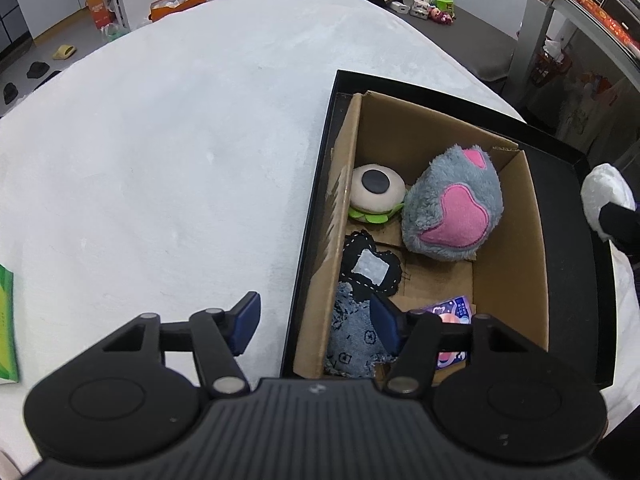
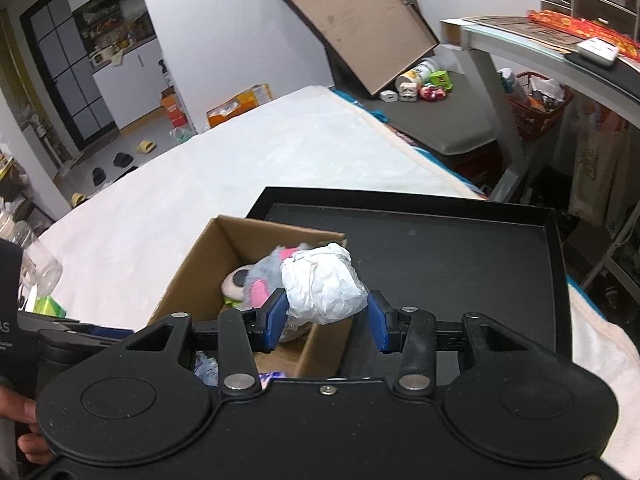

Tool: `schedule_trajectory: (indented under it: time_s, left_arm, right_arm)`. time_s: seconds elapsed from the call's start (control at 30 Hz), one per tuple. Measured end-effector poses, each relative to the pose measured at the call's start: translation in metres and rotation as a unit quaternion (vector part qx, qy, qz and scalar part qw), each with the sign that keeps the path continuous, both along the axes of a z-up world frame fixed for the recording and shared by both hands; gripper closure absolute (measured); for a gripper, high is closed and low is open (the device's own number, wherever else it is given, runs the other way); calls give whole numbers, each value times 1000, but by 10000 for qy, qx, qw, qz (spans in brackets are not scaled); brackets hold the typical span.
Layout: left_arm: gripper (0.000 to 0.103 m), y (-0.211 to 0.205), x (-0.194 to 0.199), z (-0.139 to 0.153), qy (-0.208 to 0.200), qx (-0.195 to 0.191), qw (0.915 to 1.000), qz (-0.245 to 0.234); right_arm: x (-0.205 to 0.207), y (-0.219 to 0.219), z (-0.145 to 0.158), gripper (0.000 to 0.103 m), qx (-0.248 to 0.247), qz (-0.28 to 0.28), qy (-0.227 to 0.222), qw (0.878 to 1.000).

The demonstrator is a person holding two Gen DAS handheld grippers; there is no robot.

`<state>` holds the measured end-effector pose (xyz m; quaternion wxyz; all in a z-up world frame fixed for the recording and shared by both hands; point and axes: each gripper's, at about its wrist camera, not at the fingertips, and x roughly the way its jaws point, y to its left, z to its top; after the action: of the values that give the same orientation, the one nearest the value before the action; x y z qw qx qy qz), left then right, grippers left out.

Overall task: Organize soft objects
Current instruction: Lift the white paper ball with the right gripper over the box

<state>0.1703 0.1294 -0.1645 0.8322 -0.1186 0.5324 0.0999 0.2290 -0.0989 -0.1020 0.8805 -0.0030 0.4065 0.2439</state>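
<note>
the right gripper (image 2: 328, 322) has its blue pads clamped on a crumpled white wad (image 2: 322, 286); the left gripper (image 1: 316, 326) stands apart, empty, straddling the cardboard box (image 1: 508, 240) wall.

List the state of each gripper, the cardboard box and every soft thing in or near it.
left gripper: open, empty, straddling the box's near wall
right gripper: shut on white bundle
white bundle: held above the box edge
cardboard box: open, inside black tray
grey and pink plush: in box
denim pouch: in box
</note>
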Motion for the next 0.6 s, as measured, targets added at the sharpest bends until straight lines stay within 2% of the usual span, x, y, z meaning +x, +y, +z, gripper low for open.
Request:
schedule_trajectory:
  time_s: [0.23, 0.43, 0.6]
  left_arm:
    - [49, 1, -3, -7, -46, -195, 9998, -56]
    - [61, 3, -4, -16, -50, -342, 9994, -70]
    - [81, 8, -7, -21, -64, -408, 9991, -54]
  right_arm:
    - [-8, 16, -4, 60, -127, 127, 159, 9997]
    - [-15, 30, -9, 60, -236, 237, 303, 9990]
    - [-20, 43, -16, 60, -334, 335, 425, 9980]
